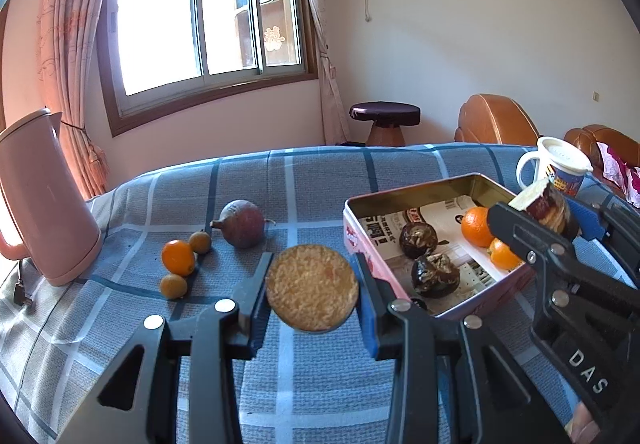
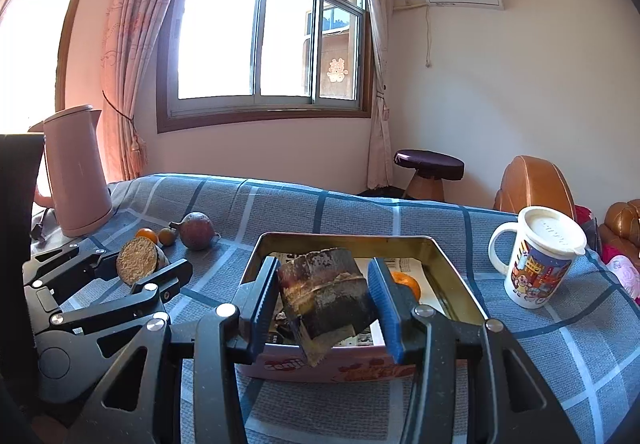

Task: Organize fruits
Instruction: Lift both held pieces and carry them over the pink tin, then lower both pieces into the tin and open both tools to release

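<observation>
My left gripper (image 1: pixel 313 261) is shut on a short cane piece (image 1: pixel 312 288) and holds it above the blue checked cloth, its tan fibrous cut face toward the camera. My right gripper (image 2: pixel 324 264) is shut on a dark cane piece (image 2: pixel 328 300) over the near end of a pink tin box (image 2: pixel 344 238). The tin (image 1: pixel 420 189) is lined with newspaper and holds two oranges (image 1: pixel 474 226) and two dark split fruits (image 1: pixel 418 240). A purple round fruit (image 1: pixel 242 224), an orange (image 1: pixel 178 257) and two small brown fruits (image 1: pixel 200 241) lie loose on the cloth to the left.
A pink kettle (image 1: pixel 44 196) stands at the table's left edge, its plug (image 1: pixel 22 294) lying beside it. To the right of the tin stands a lidded white mug (image 2: pixel 540 256). Beyond the table are a stool (image 1: pixel 384 120) and brown sofas (image 1: pixel 496 120).
</observation>
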`<state>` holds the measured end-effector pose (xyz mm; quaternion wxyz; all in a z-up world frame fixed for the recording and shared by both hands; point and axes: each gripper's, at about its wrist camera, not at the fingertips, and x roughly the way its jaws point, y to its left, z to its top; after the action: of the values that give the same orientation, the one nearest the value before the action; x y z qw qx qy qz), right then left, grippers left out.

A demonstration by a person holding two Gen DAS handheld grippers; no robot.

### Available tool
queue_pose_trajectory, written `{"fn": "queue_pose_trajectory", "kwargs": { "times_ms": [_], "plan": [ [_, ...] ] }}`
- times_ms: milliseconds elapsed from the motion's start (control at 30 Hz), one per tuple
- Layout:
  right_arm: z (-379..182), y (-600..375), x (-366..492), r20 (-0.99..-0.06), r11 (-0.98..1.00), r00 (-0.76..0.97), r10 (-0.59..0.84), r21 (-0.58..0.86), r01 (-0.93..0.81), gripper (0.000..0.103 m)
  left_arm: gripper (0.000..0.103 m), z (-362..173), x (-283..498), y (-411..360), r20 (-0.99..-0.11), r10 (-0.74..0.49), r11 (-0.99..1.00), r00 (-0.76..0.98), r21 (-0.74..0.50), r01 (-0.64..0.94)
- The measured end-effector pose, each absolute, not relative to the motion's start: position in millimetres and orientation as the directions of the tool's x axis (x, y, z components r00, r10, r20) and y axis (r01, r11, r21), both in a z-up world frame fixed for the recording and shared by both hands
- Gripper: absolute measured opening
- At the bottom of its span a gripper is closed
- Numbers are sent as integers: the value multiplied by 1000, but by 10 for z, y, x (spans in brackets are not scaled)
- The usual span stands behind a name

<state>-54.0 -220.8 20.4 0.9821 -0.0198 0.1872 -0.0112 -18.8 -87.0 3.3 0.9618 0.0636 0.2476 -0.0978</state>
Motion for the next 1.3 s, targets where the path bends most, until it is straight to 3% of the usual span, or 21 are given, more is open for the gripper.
{"fn": "queue_pose_trajectory", "kwargs": {
  "times_ms": [333,900,1300],
  "plan": [
    [230,-2591,-497,-363,995,927,-95,-28,91,48,39,200,-173,-1162,-439,-229,956,868,64,285],
    [225,-3135,-336,-371,968,899,-235,-6,250,48,39,212,113,-1619,-441,-297,935,847,44,351],
    [147,-3148,97,-431,976,886,-169,49,210,48,39,32,298,-1736,-496,-313,932,810,3,362]
  ]
}}
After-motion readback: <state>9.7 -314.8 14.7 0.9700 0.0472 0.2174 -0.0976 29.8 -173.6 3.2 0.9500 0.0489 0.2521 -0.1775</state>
